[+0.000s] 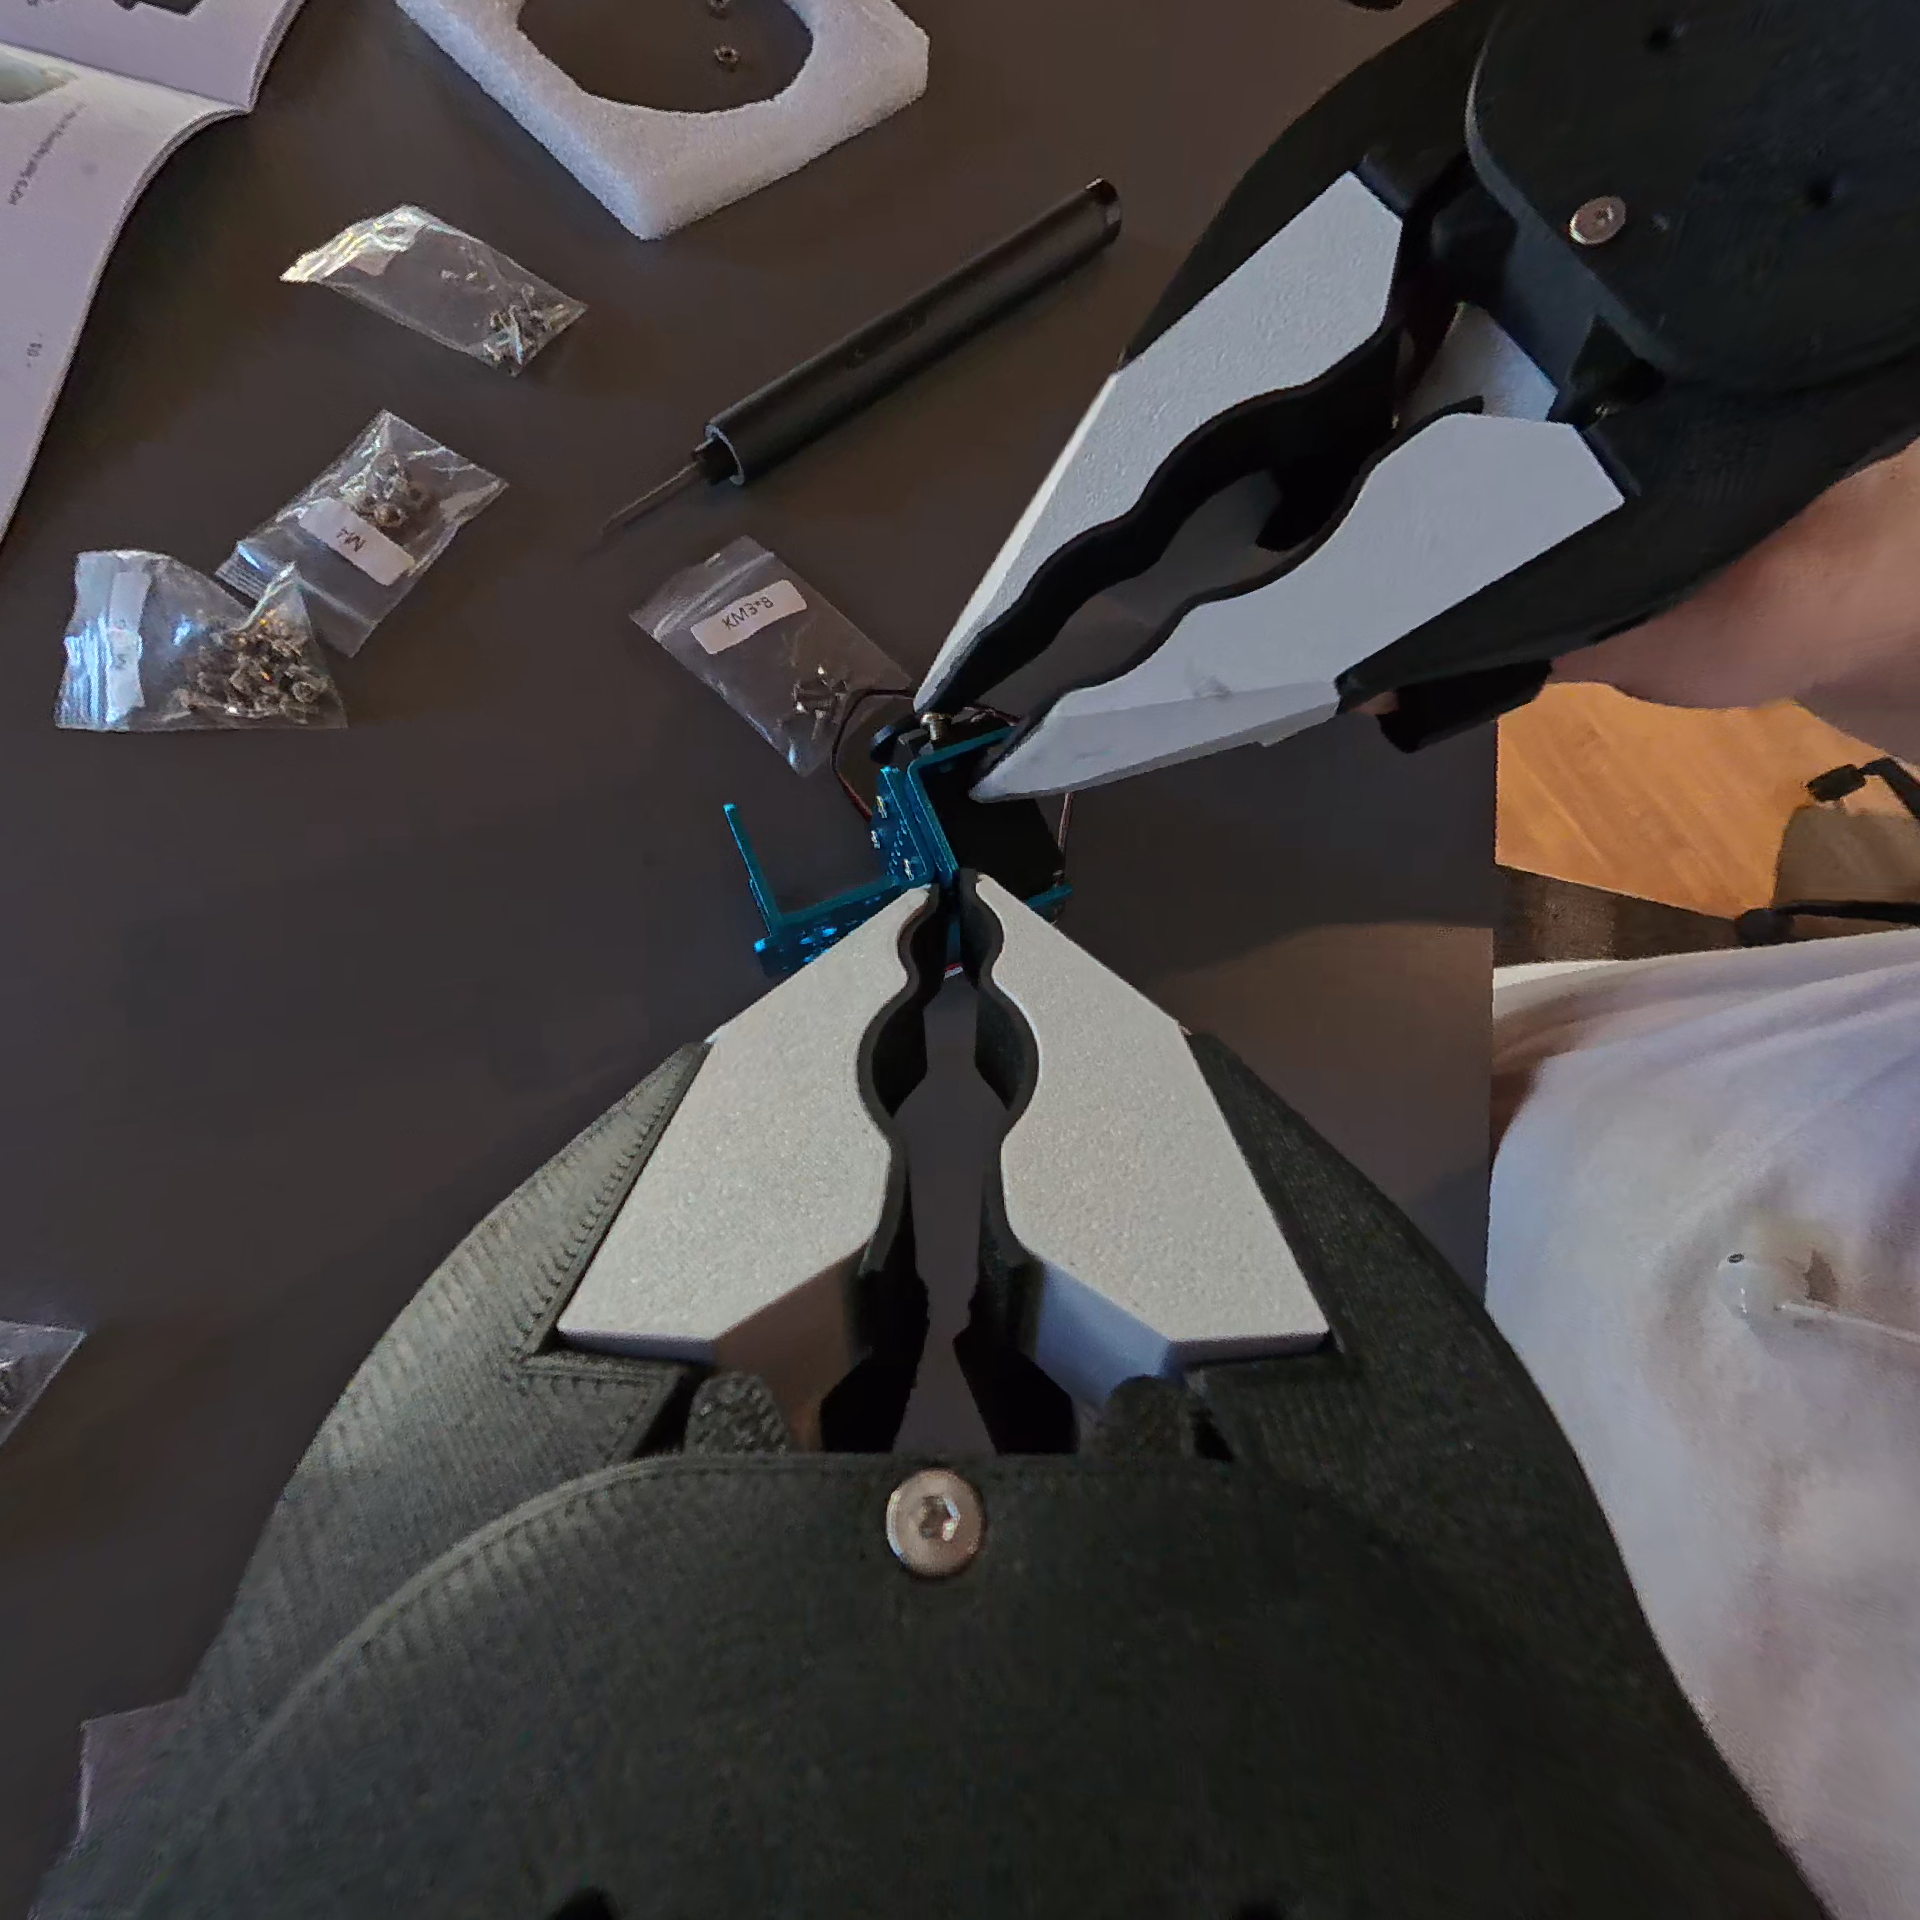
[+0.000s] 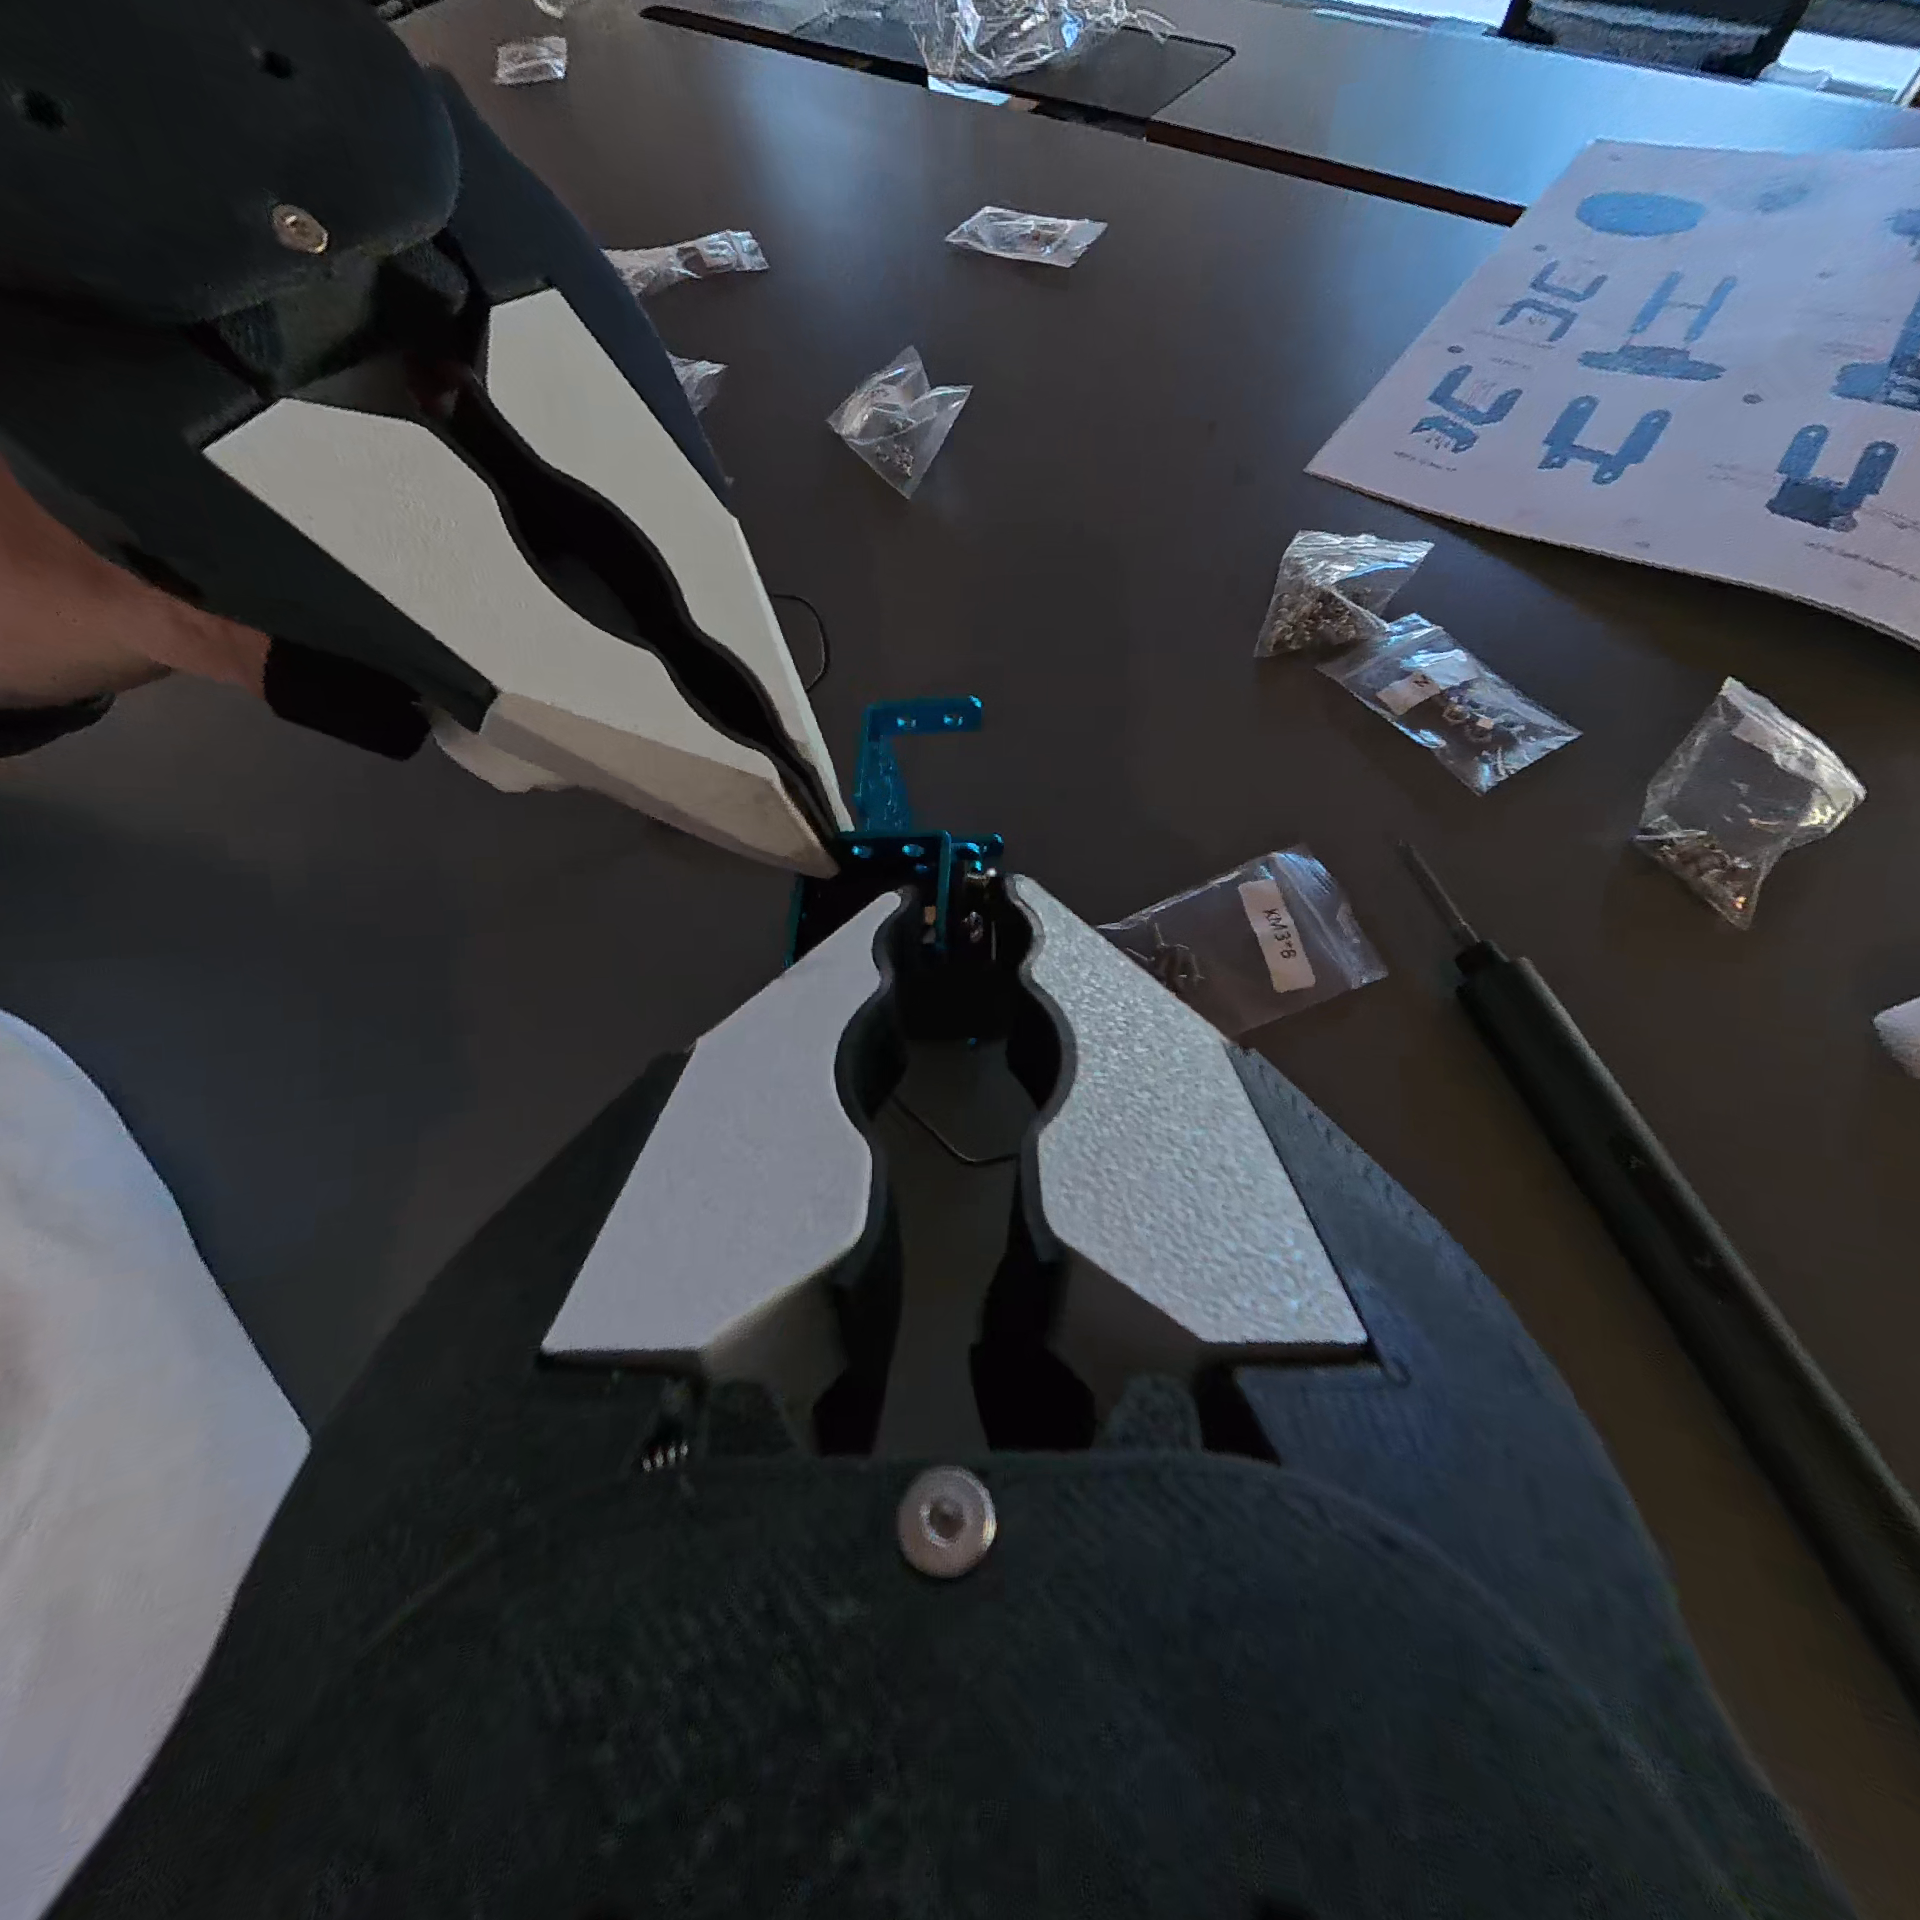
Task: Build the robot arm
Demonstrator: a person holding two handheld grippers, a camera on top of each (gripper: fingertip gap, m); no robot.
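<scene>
A blue metal bracket assembly [image 1: 821, 920] with a black servo block [image 1: 1003, 847] and thin wires is held just above the dark table [image 1: 416, 1039]. My left gripper [image 1: 945, 896] is shut on a thin blue plate of the bracket. My right gripper [image 1: 951, 748] comes in from the upper right and grips the servo end, where a small screw sticks up. In the right wrist view my right gripper [image 2: 961, 894] clamps the servo [image 2: 940, 1003]. The left gripper [image 2: 831, 860] pinches the bracket [image 2: 896, 774] from the left.
A black screwdriver [image 1: 904, 343] lies beyond the assembly and also shows in the right wrist view [image 2: 1662, 1195]. Several clear bags of screws [image 1: 364, 520] lie around, one [image 1: 769, 644] right behind the servo. White foam [image 1: 675, 114] and an open booklet [image 1: 83, 187] lie far left. The table edge [image 1: 1494, 935] is at right. Less than 4 cm separates the two grippers' tips.
</scene>
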